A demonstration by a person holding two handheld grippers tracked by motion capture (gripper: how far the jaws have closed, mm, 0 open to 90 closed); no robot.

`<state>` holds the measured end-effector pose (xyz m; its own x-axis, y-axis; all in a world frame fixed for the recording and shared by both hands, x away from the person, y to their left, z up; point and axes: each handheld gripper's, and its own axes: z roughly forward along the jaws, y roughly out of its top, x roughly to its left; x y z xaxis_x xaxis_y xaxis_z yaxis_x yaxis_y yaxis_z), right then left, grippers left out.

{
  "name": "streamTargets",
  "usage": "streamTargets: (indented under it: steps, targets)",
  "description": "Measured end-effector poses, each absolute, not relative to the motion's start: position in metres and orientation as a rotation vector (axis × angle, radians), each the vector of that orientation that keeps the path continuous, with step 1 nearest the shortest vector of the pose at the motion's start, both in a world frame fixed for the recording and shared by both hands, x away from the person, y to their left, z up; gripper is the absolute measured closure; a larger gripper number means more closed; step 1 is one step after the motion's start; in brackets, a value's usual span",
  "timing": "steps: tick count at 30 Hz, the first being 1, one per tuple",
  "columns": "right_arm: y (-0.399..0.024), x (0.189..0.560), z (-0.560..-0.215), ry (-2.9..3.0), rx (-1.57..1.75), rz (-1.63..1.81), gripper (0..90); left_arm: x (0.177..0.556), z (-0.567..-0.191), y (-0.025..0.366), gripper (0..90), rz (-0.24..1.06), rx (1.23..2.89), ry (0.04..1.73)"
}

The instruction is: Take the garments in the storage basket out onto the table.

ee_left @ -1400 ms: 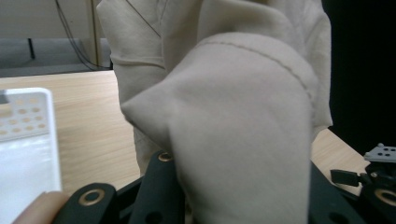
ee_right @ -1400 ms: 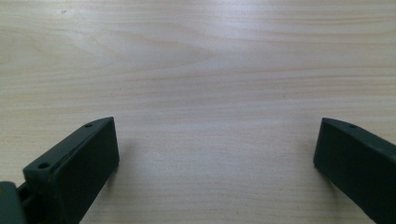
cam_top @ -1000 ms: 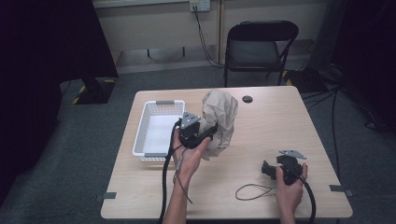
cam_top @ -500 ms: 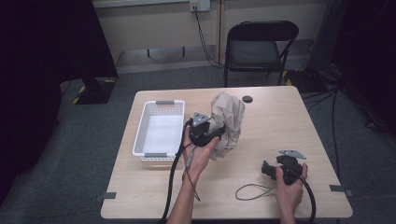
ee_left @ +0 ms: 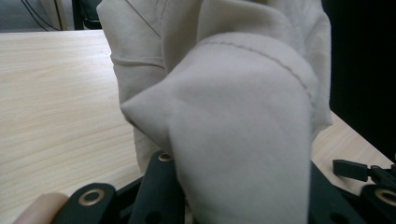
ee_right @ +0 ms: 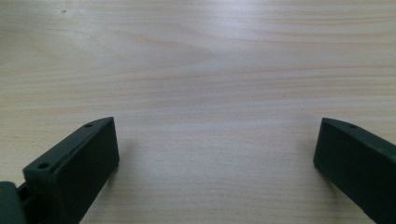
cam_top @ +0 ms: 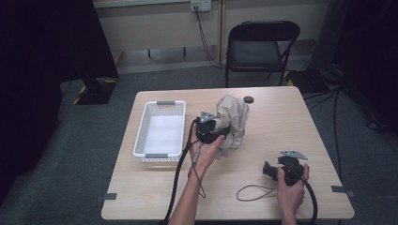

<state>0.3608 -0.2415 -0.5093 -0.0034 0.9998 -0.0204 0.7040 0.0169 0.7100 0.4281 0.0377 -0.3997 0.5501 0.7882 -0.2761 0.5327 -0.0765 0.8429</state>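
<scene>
Beige cloth (cam_top: 233, 123) pinched in the left gripper (cam_top: 210, 131) above the table (cam_top: 281, 117); right gripper (cam_top: 272, 171) spread wide, empty.

Left tool (cam_top: 217, 132) tips buried in the beige cloth (cam_top: 233, 121); chair (cam_top: 261, 44) top edge-cropped.

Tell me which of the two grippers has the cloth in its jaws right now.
The left gripper, by the white basket: its jaws are shut on the beige cloth. The right gripper rests open over bare table.
</scene>
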Motion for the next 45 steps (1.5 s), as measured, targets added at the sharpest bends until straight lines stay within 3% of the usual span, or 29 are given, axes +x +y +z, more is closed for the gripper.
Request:
streamTargets:
  steps: [45]
  targets:
    - [-0.241, 0.361, -0.509, 1.762, 1.742, 0.714, 0.0, 0.452, -0.458, 0.003, 72.1, 0.229, 1.863, 1.209]
